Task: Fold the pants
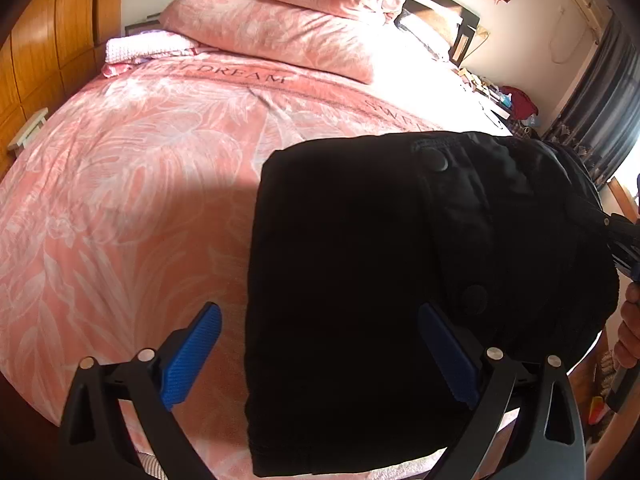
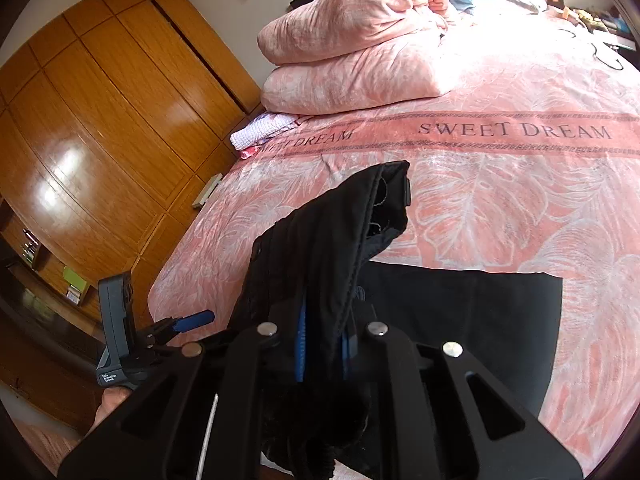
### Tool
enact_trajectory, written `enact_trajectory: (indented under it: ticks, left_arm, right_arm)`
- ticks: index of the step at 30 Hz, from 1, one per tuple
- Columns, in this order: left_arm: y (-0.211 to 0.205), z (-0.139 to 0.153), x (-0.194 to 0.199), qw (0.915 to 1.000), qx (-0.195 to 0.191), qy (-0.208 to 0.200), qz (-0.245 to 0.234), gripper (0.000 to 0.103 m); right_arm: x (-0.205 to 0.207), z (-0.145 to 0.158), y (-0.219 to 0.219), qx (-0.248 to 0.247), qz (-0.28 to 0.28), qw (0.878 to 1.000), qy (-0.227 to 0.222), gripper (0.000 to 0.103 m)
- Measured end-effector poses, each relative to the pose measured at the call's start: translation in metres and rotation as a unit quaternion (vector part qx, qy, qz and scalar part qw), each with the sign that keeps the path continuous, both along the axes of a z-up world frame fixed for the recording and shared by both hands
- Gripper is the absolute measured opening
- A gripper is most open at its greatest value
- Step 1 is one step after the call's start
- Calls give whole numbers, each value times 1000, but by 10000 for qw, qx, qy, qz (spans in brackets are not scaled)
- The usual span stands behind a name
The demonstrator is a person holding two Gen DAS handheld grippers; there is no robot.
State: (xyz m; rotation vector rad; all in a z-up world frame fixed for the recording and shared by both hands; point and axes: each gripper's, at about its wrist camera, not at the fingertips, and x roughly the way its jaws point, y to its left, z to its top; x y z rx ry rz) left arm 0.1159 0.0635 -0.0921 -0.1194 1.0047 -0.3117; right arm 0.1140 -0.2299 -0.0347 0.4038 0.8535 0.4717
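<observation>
Both right tongs pinch black pants above bed.

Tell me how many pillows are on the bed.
2: the lower pillow lies on the bedspread near the headboard, and the upper pillow is stacked on it. More may be hidden.

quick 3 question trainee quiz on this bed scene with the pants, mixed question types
1. True or false: the right gripper is shut on a lifted fold of the black fabric pants.
2. Multiple choice: the left gripper is A) shut on the pants, B) open, C) out of view.
3. Fill in: the words printed on the pink leaf-patterned bedspread are "SWEET ____".

Key
1. True: its blue pads pinch the cloth.
2. B: its blue pads stand wide apart, one over the bedspread, one over the pants.
3. DREAM
</observation>
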Motion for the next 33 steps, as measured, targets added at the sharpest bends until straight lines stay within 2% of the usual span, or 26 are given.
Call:
enact_trajectory:
  ticks: [3, 6, 10, 14, 17, 19, 23, 27, 33]
  left_arm:
    - [-8, 6, -2, 9999, 20, -74, -129, 99]
    - [-22, 7, -5, 9994, 123, -140, -279, 99]
    - [-44, 7, -7, 9982, 263, -157, -521, 99]
    - [-62, 2, -8, 9966, 485, -104, -659, 99]
    - [-72, -6, -6, 9956, 535, 0, -770, 99]
    - [-76, -11, -4, 9950, 613, 71, -782, 99]
    - [-75, -17, -2, 9955, 559, 198, -736, 99]
    - [-69, -17, -5, 9965, 466, 280, -642, 99]
    - [-60, -16, -12, 9968, 446, 350, -556, 99]
  right_arm:
    - [-15, 7, -21, -106, -227, 9997, -40, 11]
    - [-26, 0, -42, -293, -467, 9984, 78, 11]
    - [-29, -21, -62, -524, -625, 9960, 374, 12]
    - [-27, -57, -72, -929, -789, 9901, 703, 14]
    - [-22, -85, -75, -1201, -876, 9845, 931, 23]
    - [-21, -94, -73, -1372, -923, 9817, 947, 32]
    - [-30, -88, -69, -1511, -934, 9804, 851, 38]
    - [-51, -75, -74, -1539, -984, 9804, 734, 60]
    - [-87, -75, -76, -1229, -862, 9840, 963, 62]
